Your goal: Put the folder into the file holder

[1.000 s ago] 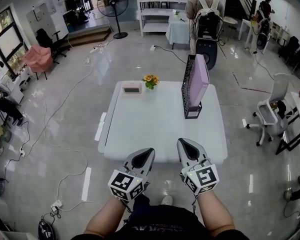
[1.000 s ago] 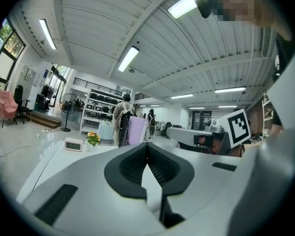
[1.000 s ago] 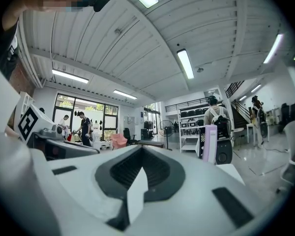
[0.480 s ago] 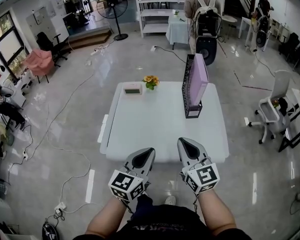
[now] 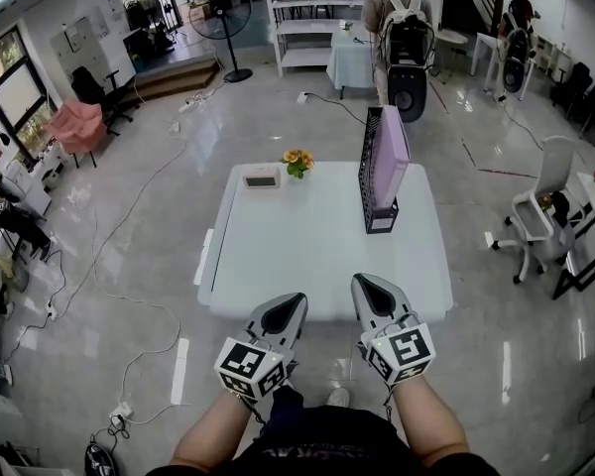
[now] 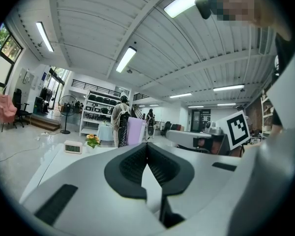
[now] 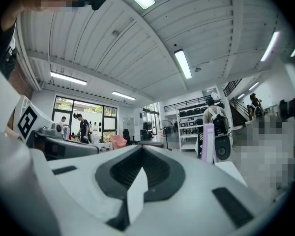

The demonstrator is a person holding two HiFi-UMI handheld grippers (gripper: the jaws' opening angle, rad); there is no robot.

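A lilac folder (image 5: 391, 159) stands upright inside the black file holder (image 5: 373, 216) at the right side of the white table (image 5: 307, 251). It shows small and far in the left gripper view as the folder (image 6: 135, 131) and in the right gripper view as the folder (image 7: 206, 141). My left gripper (image 5: 289, 306) and right gripper (image 5: 366, 288) hover side by side at the table's near edge, well short of the holder. Both are shut with nothing between the jaws.
A small white clock (image 5: 263, 178) and a pot of orange flowers (image 5: 298, 159) sit at the table's far edge. A person with a backpack (image 5: 405, 28) stands beyond the table. A white office chair (image 5: 541, 216) is to the right. Cables trail over the floor at left.
The head view has shifted slightly; both grippers and the folder in the holder stay where they were.
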